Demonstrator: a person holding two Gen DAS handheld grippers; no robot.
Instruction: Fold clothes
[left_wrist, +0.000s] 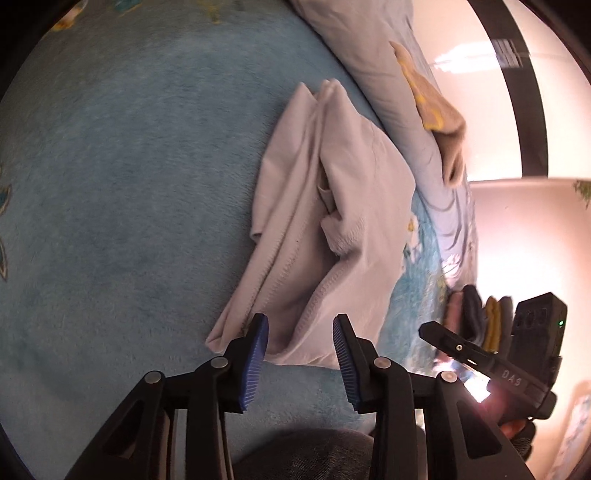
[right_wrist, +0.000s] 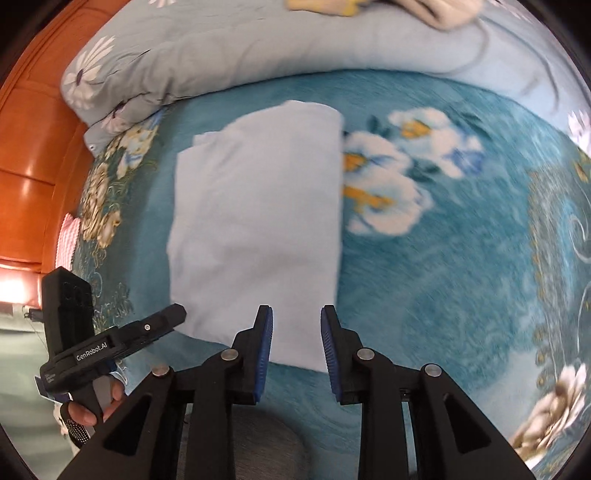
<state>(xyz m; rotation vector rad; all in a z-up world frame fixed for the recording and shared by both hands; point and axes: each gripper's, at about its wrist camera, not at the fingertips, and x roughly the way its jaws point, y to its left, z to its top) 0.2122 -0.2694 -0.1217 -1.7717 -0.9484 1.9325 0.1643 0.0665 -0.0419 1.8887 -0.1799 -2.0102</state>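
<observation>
A pale grey garment (left_wrist: 332, 221) lies folded into a long shape on the blue plush blanket (left_wrist: 129, 203); its seams and a tucked sleeve show on top. My left gripper (left_wrist: 301, 321) is open just above the garment's near edge, with nothing pinched between its blue pads. In the right wrist view the same garment (right_wrist: 258, 221) looks like a smooth rectangle. My right gripper (right_wrist: 296, 312) is open over its near edge, pads clear of the cloth. The left tool's black housing (right_wrist: 92, 350) shows at lower left, with a hand holding it.
A rolled pale blue flowered quilt (right_wrist: 258, 48) lies behind the garment, with beige clothing (left_wrist: 443, 122) on it. A stack of folded clothes (left_wrist: 480, 317) sits at the right. An orange wooden headboard (right_wrist: 29, 147) borders the bed. A grey-clad knee (left_wrist: 314, 454) is below the grippers.
</observation>
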